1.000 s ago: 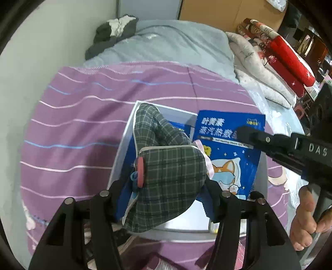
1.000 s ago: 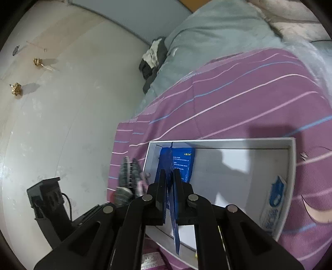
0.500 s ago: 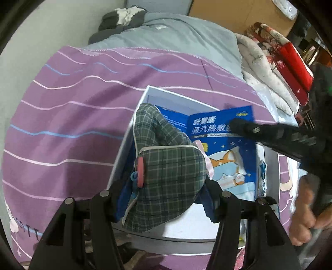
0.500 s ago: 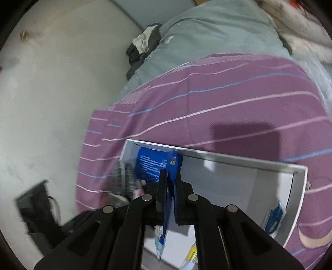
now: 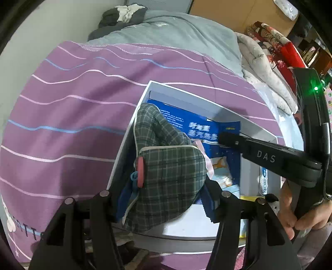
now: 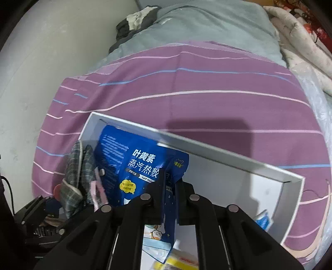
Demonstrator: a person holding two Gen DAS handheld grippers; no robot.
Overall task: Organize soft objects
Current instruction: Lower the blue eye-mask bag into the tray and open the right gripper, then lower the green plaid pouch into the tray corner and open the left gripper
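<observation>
A green plaid fabric pouch (image 5: 172,176) with a pink tab fills my left gripper (image 5: 166,199), whose jaws are shut on its sides above the near left part of a white box (image 5: 186,88). My right gripper (image 6: 169,182) is shut on the top edge of a blue eye-mask packet (image 6: 134,157), which hangs tilted inside the box (image 6: 228,153). From the left wrist that packet (image 5: 199,128) and the right gripper (image 5: 223,137) sit just right of the pouch. A second blue packet (image 5: 172,116) lies in the box's far left corner. The plaid pouch (image 6: 76,166) shows left of the packet.
The box rests on a purple striped sheet (image 5: 72,124). A grey blanket (image 5: 176,35) and dark clothes (image 5: 122,14) lie beyond it, with folded red and white quilts (image 5: 269,62) at the right. A small white-blue sachet (image 5: 263,178) and a yellow item (image 6: 180,261) lie in the box. A person's hand (image 5: 290,207) holds the right gripper.
The right gripper has come down and turned, bringing the blue packet lower into the box beside the pouch. The left gripper has sunk a little with the pouch still in it.
</observation>
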